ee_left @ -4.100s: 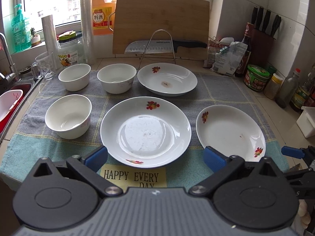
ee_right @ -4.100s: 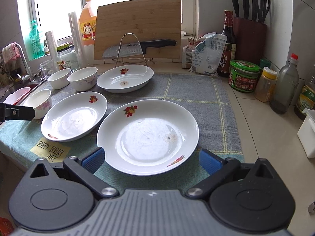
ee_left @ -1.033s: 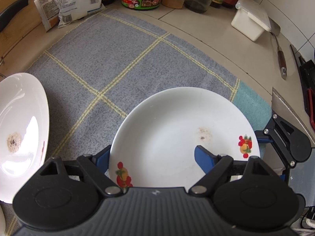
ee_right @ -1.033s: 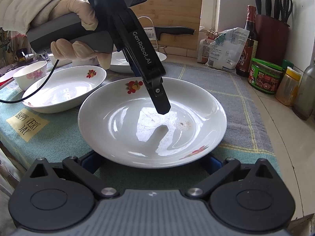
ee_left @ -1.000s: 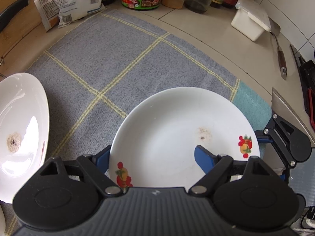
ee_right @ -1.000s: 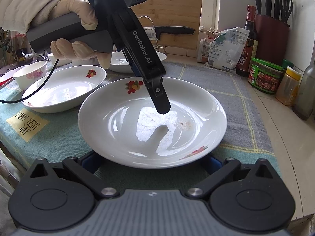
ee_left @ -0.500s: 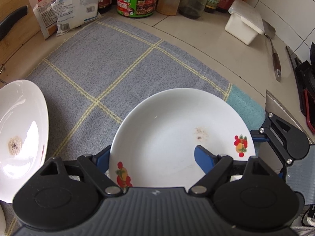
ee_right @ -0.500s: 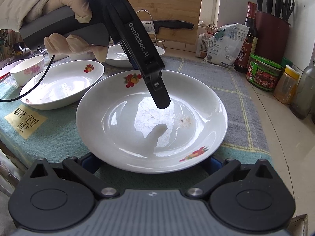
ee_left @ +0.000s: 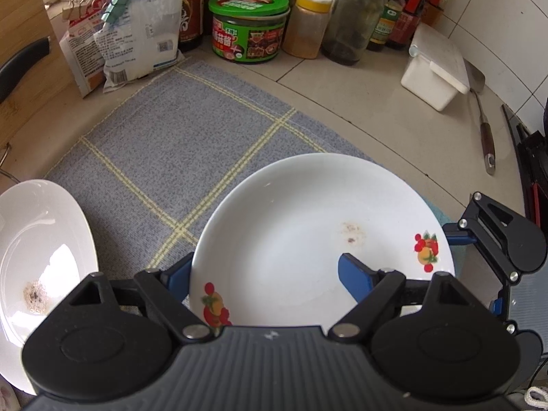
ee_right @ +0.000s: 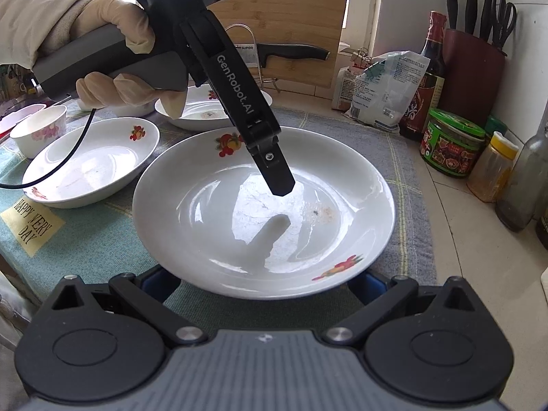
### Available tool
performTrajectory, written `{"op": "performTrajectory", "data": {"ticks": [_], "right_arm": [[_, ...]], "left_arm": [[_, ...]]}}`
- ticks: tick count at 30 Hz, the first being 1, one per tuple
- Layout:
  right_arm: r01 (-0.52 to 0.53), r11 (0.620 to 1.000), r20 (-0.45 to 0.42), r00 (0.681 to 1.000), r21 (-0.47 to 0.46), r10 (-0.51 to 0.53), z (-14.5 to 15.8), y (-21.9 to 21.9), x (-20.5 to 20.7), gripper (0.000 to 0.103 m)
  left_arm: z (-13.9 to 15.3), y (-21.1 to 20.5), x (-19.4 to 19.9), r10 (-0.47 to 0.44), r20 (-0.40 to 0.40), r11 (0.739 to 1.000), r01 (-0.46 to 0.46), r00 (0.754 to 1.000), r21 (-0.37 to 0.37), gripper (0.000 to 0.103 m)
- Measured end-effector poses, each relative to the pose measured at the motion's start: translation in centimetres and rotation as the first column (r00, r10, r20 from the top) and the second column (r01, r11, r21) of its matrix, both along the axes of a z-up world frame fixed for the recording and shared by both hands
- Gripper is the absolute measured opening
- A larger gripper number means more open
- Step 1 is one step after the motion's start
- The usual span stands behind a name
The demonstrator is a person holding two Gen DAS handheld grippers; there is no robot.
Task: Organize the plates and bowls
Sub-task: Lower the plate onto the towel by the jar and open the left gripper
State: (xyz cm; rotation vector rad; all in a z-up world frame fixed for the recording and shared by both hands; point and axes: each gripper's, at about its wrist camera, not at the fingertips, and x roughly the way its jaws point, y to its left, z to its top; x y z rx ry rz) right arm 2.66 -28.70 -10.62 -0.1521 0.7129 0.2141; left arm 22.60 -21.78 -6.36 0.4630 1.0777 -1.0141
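A white plate with fruit prints (ee_left: pixel 308 236) (ee_right: pixel 260 219) is raised a little above the grey-blue towel (ee_left: pixel 178 144). My left gripper (ee_left: pixel 267 274) straddles its rim, one blue finger (ee_left: pixel 356 277) inside the plate and the other outside, under the rim. It also shows from the side in the right wrist view (ee_right: pixel 277 178), its finger over the plate's middle. My right gripper (ee_right: pixel 263 284) is open with both blue fingers under the plate's near edge. A second plate (ee_right: pixel 92 161) and a third plate (ee_right: pixel 205 109) lie on the towel. A white bowl (ee_right: pixel 37 130) stands at the far left.
Jars and bottles (ee_left: pixel 250 24) line the counter behind the towel, with a food bag (ee_left: pixel 137 30) and a white box (ee_left: pixel 435 68). A spatula (ee_left: pixel 483 126) lies on the counter. A cutting board and knife (ee_right: pixel 291 51) lean at the back, next to a knife block (ee_right: pixel 476 51).
The plate has risen off the towel with both grippers on it. The left view has tilted up, showing more of the jars at the back.
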Motion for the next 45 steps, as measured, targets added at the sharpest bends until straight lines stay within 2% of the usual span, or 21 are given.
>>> {"op": "performTrajectory", "data": {"ticks": [12,26,45], "right_arm": [[0.002,1.000,0.016,1.000,-0.015,-0.002,0.3,-3.5,4.4,0.103],[0.044,0.999,0.004,0.999,-0.020,-0.044,-0.3,-6.5,8.8,0.103],[0.057,0.998,-0.011,0.998,-0.037,-0.057,-1.0,-6.4,10.0,0.103]], "left_arm": [[-0.1,-2.8,4.0,0.036,0.026,0.999,-0.035,0.999,-0.025,0.086],[-2.0,-5.8,8.1,0.059,0.043,0.998,-0.058,0.997,-0.025,0.086],[-2.4,-6.1,8.7,0.058,0.051,0.998,-0.056,0.997,-0.033,0.086]]}}
